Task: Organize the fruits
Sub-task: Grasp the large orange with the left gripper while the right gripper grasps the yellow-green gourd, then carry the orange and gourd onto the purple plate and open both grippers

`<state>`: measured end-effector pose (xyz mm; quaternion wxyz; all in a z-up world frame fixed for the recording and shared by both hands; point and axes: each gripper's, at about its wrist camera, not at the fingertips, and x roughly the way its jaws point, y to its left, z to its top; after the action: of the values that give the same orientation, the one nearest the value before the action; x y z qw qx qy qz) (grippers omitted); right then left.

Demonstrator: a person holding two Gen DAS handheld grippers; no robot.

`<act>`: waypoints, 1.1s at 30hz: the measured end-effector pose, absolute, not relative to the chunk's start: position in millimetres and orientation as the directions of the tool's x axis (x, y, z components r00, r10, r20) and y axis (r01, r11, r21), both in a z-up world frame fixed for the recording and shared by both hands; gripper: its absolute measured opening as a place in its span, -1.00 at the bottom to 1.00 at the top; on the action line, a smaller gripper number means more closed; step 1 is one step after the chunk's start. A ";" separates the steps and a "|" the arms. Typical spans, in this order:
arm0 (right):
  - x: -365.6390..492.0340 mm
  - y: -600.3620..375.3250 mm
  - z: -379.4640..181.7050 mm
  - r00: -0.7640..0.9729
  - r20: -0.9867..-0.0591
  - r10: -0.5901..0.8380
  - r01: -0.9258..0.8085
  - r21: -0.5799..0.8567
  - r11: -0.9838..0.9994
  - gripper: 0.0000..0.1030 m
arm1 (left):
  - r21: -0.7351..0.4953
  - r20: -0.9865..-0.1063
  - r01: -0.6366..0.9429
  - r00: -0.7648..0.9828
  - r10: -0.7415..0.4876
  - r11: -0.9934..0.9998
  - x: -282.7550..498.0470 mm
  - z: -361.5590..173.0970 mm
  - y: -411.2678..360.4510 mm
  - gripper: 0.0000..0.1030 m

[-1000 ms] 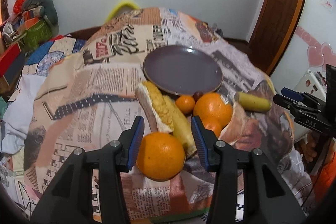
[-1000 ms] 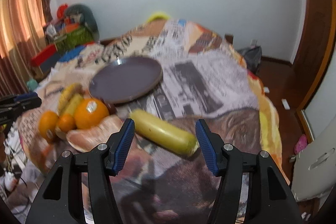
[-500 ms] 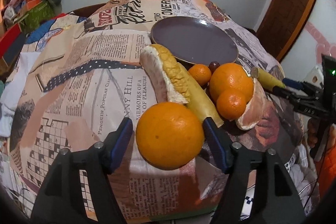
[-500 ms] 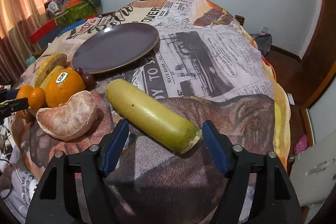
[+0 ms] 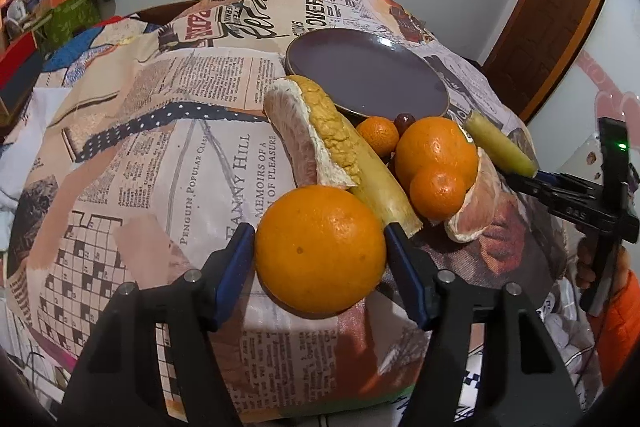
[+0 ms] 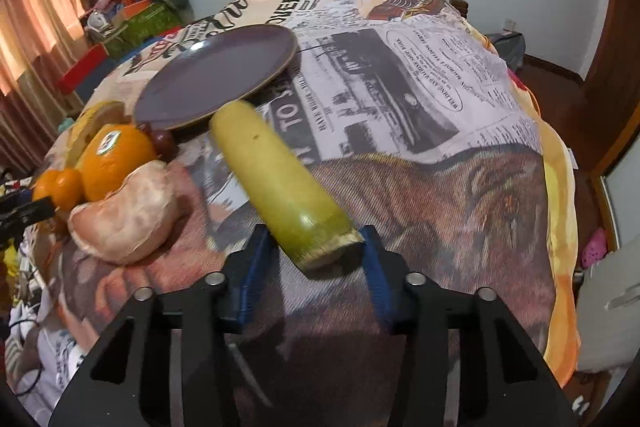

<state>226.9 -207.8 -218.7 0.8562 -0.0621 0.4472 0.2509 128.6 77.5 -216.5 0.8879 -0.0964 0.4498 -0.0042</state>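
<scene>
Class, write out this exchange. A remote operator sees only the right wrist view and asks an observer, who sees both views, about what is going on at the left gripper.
Operator: My right gripper is closing on a yellow-green stalk. What is the left gripper doing?
Observer: The left gripper is closing too, with a large orange between its jaws. The pads look to be against the orange's sides.
Operator: What lies just behind that orange?
Observer: A second stalk lies there, beside a pomelo wedge that has its rind on.
</scene>
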 end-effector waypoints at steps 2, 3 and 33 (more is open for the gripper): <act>215.7 -205.7 -216.6 0.460 -0.800 0.386 -0.499 0.127 0.857 -0.33 | -0.166 -0.798 -0.082 0.597 -0.085 0.983 127.8 -215.6 77.2 0.26; 213.2 -203.6 -215.4 0.453 -0.801 0.391 -0.508 0.128 0.852 -0.35 | -0.165 -0.798 -0.085 0.597 -0.082 0.983 127.3 -214.7 78.0 0.26; 239.0 -160.9 -201.4 0.494 -0.749 0.441 -0.532 0.141 0.835 -0.34 | -0.159 -0.669 -0.079 0.741 -0.048 0.984 169.3 -150.1 85.3 0.25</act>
<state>239.0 -160.9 -201.4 0.8625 -0.0546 0.4166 0.2821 169.3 85.3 -150.1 0.9289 -0.0887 0.3594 0.0084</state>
